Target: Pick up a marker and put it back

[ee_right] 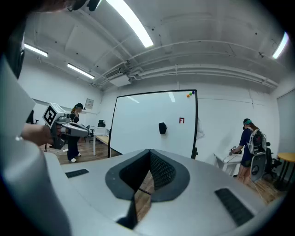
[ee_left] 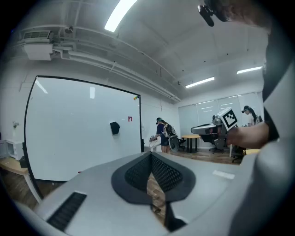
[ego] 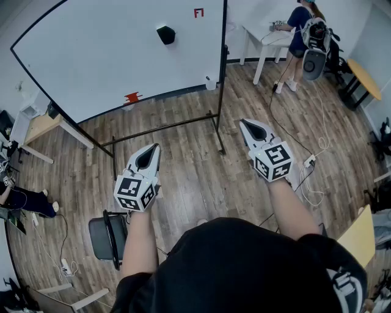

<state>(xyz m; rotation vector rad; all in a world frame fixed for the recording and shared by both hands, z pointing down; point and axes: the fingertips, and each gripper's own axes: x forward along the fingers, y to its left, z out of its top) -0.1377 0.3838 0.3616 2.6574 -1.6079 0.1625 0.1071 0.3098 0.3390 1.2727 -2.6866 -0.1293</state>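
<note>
1. Wooden floor (ego: 195, 165): plank boards, bare in front of both grippers.
2. Whiteboard (ego: 116, 55): large, unmarked, on a black metal stand (ego: 165, 128). The stand's low bar and right post lie between the grippers and the board.
3. White table (ego: 263, 38): right of the board, with a person (ego: 302, 24) standing at it.
4. Yellow round table (ego: 365, 76): at the far right edge.
5. Left hand-held gripper (ego: 156, 147): held out about level toward the board, jaws closed tip to tip, nothing between them.
6. Right hand-held gripper (ego: 243, 122): the same pose, jaws fully together, empty, well apart from the left one.
7. Dark grey object (ego: 109, 237): on the floor by the holder's left arm; its kind cannot be told.
8. White cable (ego: 317, 147): loose on the floor at the right.
9. Black eraser (ego: 165, 34): stuck high on the board face.
10. Small white cup (ego: 211, 82): at the board's lower right corner beside the post; contents too small to make out.
11. Small red item (ego: 132, 97): on the board's lower edge, possibly the marker, too small to confirm; well apart from both grippers.
12. Red label (ego: 198, 13): near the board's top right.
</note>
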